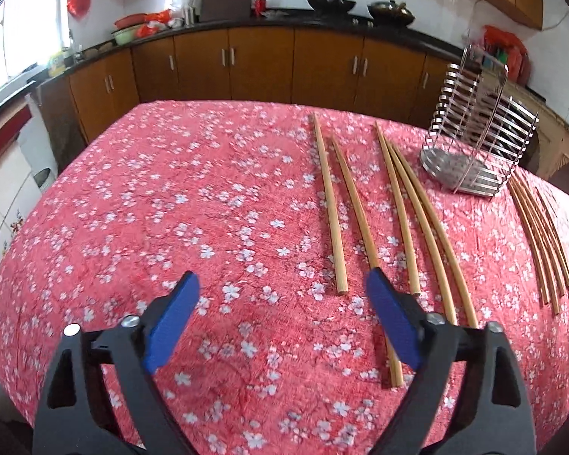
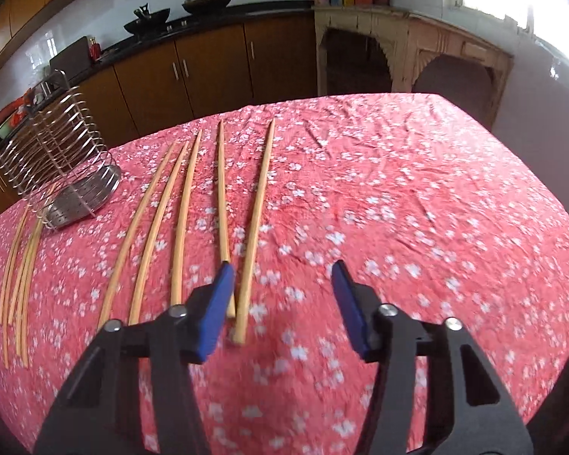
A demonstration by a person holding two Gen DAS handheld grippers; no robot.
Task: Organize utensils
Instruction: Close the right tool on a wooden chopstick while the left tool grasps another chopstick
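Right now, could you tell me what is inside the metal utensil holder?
Through the wire sides, the metal utensil holder appears empty: only its perforated base plate shows. All chopsticks lie on the red floral tablecloth. The holder hides the cloth behind it.

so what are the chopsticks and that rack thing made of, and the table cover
Chopsticks: likely bamboo or light wood, pale tan, matte, unpainted. Rack: metal, probably stainless steel, shiny silver bands and wire with bright reflections, on a perforated base. Table cover: fabric by its wrinkles, red with a white blossom print, no gloss.
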